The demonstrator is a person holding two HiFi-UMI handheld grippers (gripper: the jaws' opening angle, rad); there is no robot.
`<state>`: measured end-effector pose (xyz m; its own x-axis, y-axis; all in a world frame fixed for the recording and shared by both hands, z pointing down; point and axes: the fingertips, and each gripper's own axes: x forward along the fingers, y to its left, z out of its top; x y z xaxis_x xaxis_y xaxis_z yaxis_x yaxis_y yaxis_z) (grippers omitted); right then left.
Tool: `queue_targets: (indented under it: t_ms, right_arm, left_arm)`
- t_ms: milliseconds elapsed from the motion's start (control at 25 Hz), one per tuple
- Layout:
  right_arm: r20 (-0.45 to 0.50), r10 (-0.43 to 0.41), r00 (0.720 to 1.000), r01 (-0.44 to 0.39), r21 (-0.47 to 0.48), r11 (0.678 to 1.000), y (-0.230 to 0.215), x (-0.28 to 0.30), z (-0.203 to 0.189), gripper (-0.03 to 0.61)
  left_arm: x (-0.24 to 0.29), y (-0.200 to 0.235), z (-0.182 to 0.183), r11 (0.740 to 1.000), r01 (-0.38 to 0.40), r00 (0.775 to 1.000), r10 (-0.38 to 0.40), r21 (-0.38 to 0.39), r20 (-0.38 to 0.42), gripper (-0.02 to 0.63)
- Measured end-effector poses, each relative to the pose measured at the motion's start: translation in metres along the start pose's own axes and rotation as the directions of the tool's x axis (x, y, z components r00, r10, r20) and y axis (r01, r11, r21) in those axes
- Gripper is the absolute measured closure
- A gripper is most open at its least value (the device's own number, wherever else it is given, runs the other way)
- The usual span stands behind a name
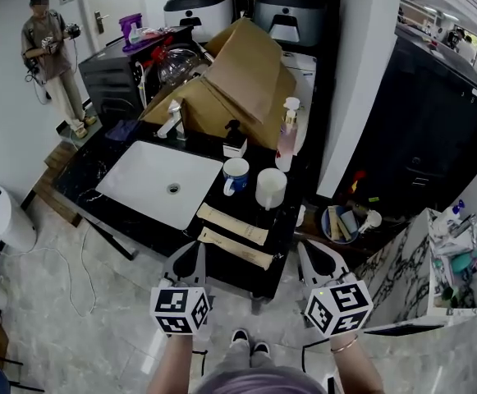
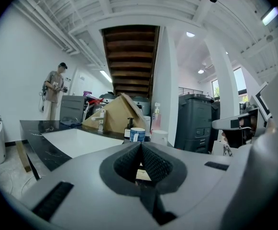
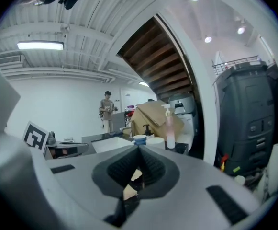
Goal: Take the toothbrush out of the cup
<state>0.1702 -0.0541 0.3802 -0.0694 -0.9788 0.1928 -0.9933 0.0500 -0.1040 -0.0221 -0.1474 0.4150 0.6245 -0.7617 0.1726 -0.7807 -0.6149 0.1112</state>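
Our left gripper [image 1: 198, 246] and right gripper [image 1: 309, 246] hang short of the surface's [image 1: 154, 228] near edge, fingers together and empty. The white cup [image 1: 271, 187] stands by the right edge beside a blue mug [image 1: 236, 175]; we cannot make out a toothbrush. The head view shows two beige packets [image 1: 231, 224] whole along the near edge, while the gripper views catch only slivers.

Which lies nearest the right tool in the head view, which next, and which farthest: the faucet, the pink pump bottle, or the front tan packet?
1. The front tan packet, at the counter's front edge, just left of the right tool.
2. The pink pump bottle, at the counter's back.
3. The faucet, far back left.
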Motion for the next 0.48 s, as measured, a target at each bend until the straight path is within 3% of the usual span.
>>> queue_targets:
  t_ms: [480]
  right_arm:
    - [0.038,-0.014,0.999,0.013,0.028,1.0,-0.015,-0.034,0.002,0.577]
  left_arm:
    - [-0.01,-0.024,0.009,1.0,0.003,1.0,-0.004,0.023,0.016,0.612]
